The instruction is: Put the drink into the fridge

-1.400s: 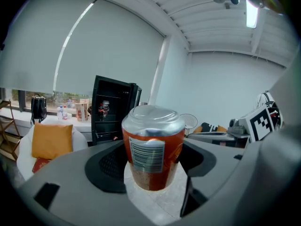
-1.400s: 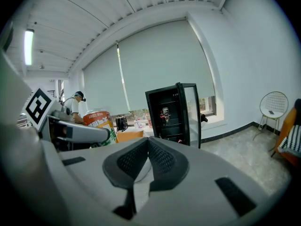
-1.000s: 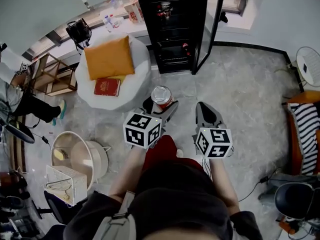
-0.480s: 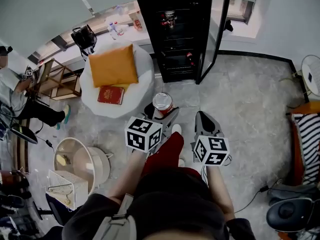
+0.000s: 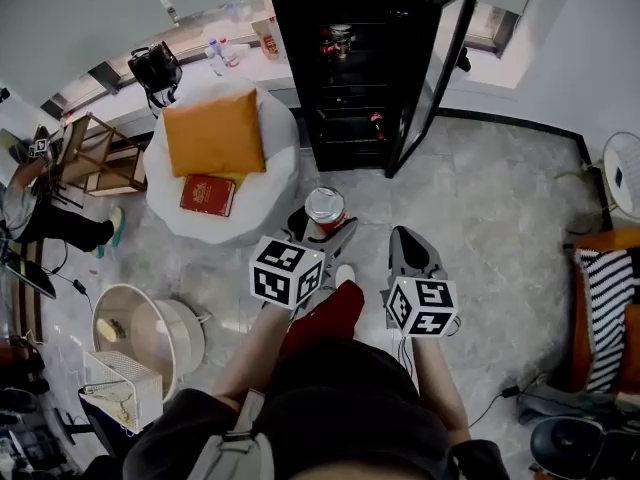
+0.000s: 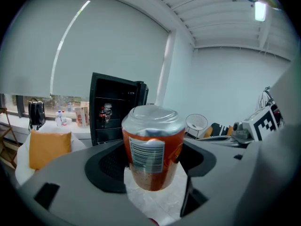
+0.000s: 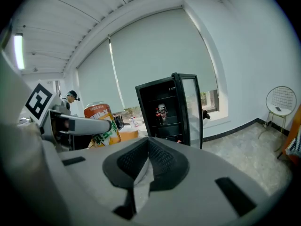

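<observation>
Left jaws wide, tight on can (image 6: 151, 147)

Orange cushion (image 5: 214, 131), red book (image 5: 208, 195) on white table (image 5: 266, 196)

red can (image 6: 151, 149) (silver top), black fridge (image 5: 345, 78)

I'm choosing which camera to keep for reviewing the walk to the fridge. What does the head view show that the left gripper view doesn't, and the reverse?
Only the head view: the red book lying on the white round table, and the person's own arms.

Only the left gripper view: the barcode on the drink can, and the ceiling light.

Both: that can clamped upright in the left gripper, the black fridge ahead with its door open, and the orange cushion.
</observation>
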